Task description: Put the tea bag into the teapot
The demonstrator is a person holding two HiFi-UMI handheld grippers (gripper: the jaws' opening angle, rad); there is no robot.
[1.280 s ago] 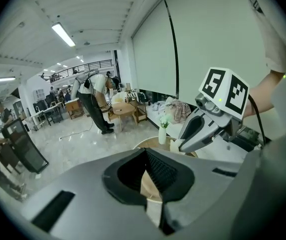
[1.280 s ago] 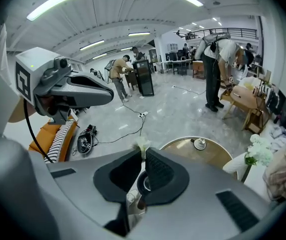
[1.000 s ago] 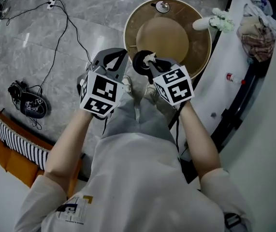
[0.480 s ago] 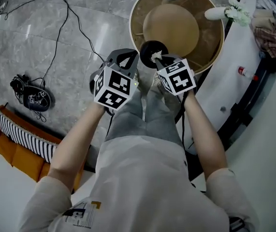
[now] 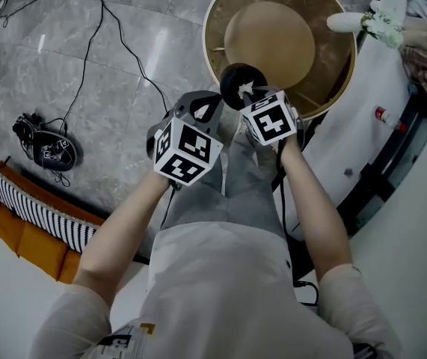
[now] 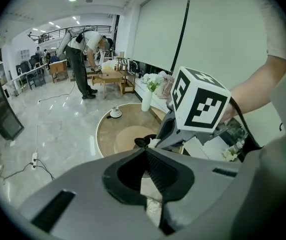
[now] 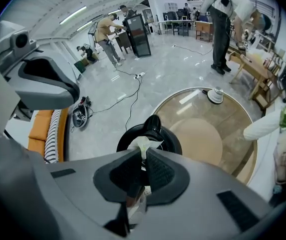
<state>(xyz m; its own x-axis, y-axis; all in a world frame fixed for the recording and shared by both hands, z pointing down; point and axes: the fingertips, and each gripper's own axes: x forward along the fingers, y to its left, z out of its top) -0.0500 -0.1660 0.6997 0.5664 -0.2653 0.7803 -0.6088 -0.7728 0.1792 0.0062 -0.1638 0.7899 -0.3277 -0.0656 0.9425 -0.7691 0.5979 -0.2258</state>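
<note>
My left gripper (image 5: 207, 103) crowds close beside my right gripper (image 5: 245, 93). The teapot (image 5: 235, 78) stands just ahead, with open room over the table (image 5: 334, 60) beyond.

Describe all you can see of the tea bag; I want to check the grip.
The tea bag looks white and papery, crumpled to a point. The right gripper is shut on it, so only its top pokes out past the jaw tips. It is held upright, just before the black teapot and not inside it. Whether they touch is unclear.
</note>
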